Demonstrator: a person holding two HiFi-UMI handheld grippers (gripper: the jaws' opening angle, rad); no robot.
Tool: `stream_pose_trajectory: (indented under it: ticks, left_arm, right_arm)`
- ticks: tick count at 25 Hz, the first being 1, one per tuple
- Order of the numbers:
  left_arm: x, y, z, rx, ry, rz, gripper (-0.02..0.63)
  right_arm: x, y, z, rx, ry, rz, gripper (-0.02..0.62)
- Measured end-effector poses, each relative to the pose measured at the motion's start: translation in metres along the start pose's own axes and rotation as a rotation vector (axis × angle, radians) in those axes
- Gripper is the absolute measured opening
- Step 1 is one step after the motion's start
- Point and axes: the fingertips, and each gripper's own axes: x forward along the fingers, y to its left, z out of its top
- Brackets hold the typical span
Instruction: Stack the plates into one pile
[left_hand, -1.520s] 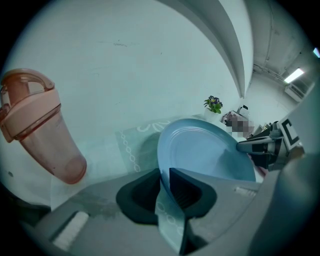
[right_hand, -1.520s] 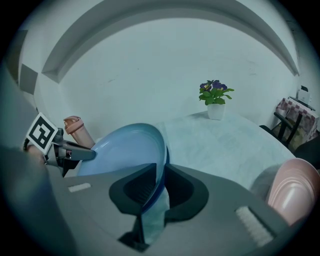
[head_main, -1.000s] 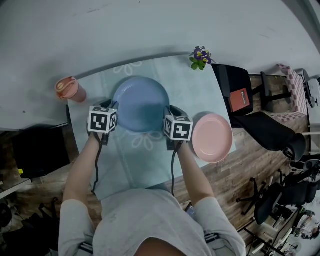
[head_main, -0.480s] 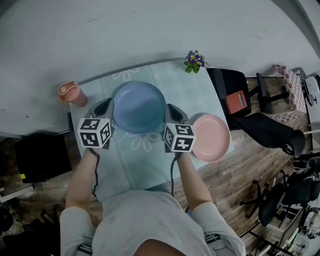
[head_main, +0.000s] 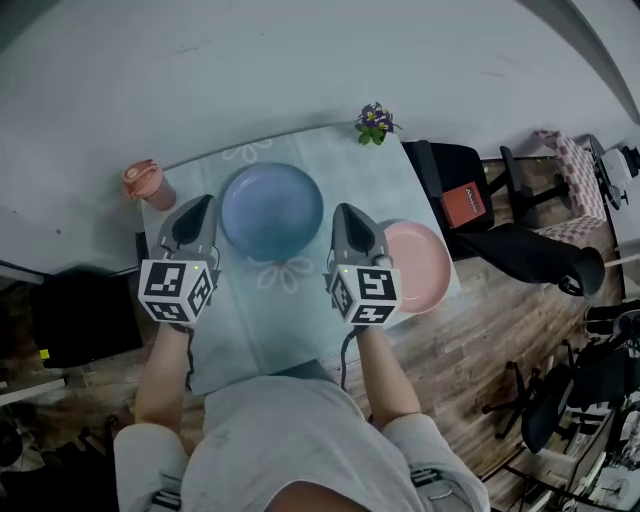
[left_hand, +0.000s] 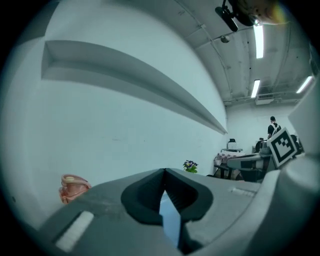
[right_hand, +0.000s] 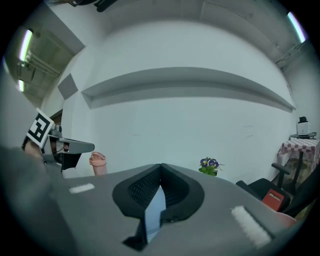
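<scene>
A blue plate (head_main: 272, 210) lies on the pale green tablecloth (head_main: 290, 320), and a pink plate (head_main: 420, 262) sits at the table's right edge, partly hidden by my right gripper. Both grippers are held high above the table on either side of the blue plate and point at the wall. The left gripper (head_main: 199, 200) (left_hand: 164, 171) is shut with its pads meeting and nothing between them. Shut and empty as well, the right gripper (head_main: 345, 208) (right_hand: 161, 165) hangs between the two plates. Neither touches a plate.
A pink lidded cup (head_main: 147, 182) (left_hand: 74, 186) stands at the table's far left corner. A small pot of purple flowers (head_main: 375, 122) (right_hand: 210, 166) is at the far right corner. Black office chairs (head_main: 455, 180) stand right of the table, which is against a white wall.
Both grippers have risen from table level beside the blue plate toward the camera and tipped up to point at the wall. The blue plate stays on the cloth.
</scene>
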Motion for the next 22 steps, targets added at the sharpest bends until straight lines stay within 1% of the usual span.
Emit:
stream_pose_trajectory:
  ticks: [6,11,14,17,20,22]
  left_arm:
    - [-0.039,-0.009,0.038,0.000,-0.127,0.024,0.006]
    - [-0.066,-0.024,0.074,0.037,-0.221,-0.006,0.006]
    - [-0.075,-0.038,0.090,0.026,-0.271,-0.049,0.006]
    - [-0.078,-0.051,0.101,0.004,-0.312,-0.107,0.006]
    - [-0.079,-0.066,0.104,-0.012,-0.319,-0.165,0.006]
    - [-0.079,-0.079,0.106,-0.020,-0.315,-0.220,0.006]
  right_arm:
    - [-0.032,0.010,0.027,-0.039,-0.087,0.003,0.000]
    - [-0.057,0.017,0.044,-0.036,-0.135,-0.026,0.000]
    - [-0.076,0.018,0.053,-0.051,-0.161,-0.064,0.000]
    - [-0.097,0.014,0.062,-0.075,-0.186,-0.120,0.000]
    - [-0.124,0.010,0.067,-0.083,-0.201,-0.189,0.000]
    - [-0.144,0.007,0.070,-0.086,-0.209,-0.242,0.000]
